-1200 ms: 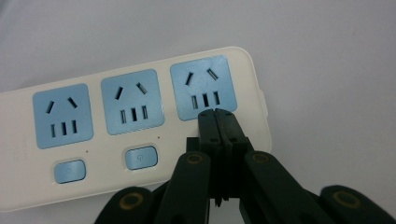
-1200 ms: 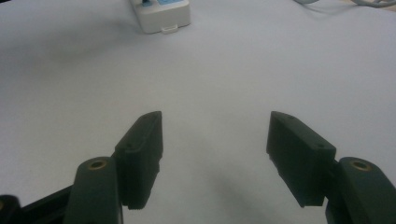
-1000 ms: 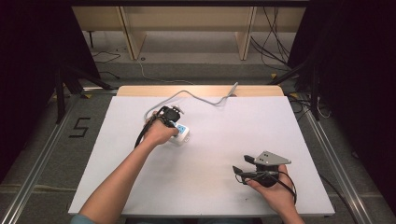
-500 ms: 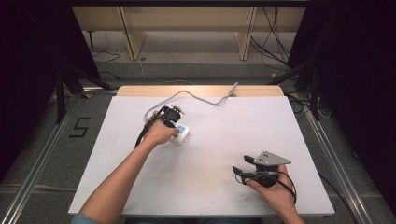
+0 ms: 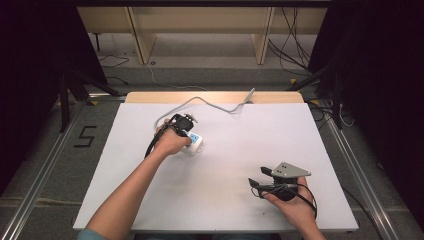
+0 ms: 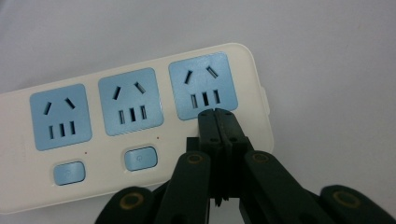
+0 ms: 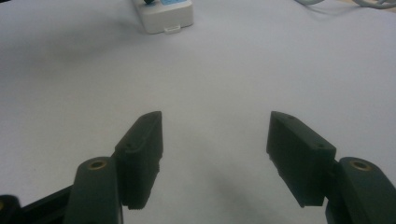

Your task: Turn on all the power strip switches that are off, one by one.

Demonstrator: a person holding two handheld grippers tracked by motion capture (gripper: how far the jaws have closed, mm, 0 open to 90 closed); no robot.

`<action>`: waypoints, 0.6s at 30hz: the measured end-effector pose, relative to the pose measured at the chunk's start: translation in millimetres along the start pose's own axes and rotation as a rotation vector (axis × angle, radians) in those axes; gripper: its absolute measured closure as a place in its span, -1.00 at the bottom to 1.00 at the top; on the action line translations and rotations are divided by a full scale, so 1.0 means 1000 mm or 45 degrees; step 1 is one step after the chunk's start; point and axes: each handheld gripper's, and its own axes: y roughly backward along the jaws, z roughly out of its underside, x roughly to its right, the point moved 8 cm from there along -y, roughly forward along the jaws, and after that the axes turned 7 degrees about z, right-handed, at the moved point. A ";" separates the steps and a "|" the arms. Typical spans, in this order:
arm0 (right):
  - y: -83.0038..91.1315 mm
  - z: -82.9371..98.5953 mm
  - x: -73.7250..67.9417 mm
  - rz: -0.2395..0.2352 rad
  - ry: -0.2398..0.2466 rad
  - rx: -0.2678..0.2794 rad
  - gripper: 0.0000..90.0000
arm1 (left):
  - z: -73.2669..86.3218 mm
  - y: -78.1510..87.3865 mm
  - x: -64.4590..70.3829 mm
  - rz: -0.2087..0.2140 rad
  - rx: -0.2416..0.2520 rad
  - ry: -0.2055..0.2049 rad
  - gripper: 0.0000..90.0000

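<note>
A white power strip (image 5: 195, 145) with three blue sockets lies on the white table (image 5: 230, 135), left of centre. My left gripper (image 5: 188, 135) is shut, and its tips (image 6: 218, 117) press down on the strip (image 6: 112, 144) just below the right-hand socket (image 6: 203, 86). Two blue buttons (image 6: 140, 158) show under the other sockets; the spot below the right-hand socket is hidden by the jaws. My right gripper (image 5: 257, 176) is open near the table's front right, apart from the strip. It (image 7: 215, 140) has nothing between its jaws, and the strip's end (image 7: 168, 16) lies far ahead of it.
The strip's grey cable (image 5: 210, 102) curls toward the table's far wooden edge (image 5: 215, 96). Metal rails (image 5: 350, 160) run along both sides of the table. A "5" mark (image 5: 85, 136) is on the floor at the left.
</note>
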 end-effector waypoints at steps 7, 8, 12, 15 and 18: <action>0.000 0.000 0.000 0.000 0.001 0.001 -0.17 | 0.001 0.000 0.001 -0.023 -0.005 -0.022 1.00; 0.000 0.000 0.000 0.000 0.002 0.002 -0.17 | 0.001 0.000 0.001 -0.023 -0.002 -0.022 1.00; 0.000 0.000 0.000 -0.001 0.000 0.001 -0.17 | 0.001 0.000 0.000 0.001 0.008 -0.006 1.00; -0.001 0.000 0.001 0.000 -0.002 0.001 -0.17 | 0.001 0.000 -0.002 0.017 0.024 0.007 1.00; -0.001 0.000 0.001 0.000 -0.004 -0.003 -0.17 | 0.001 0.002 -0.002 0.022 0.045 0.005 0.99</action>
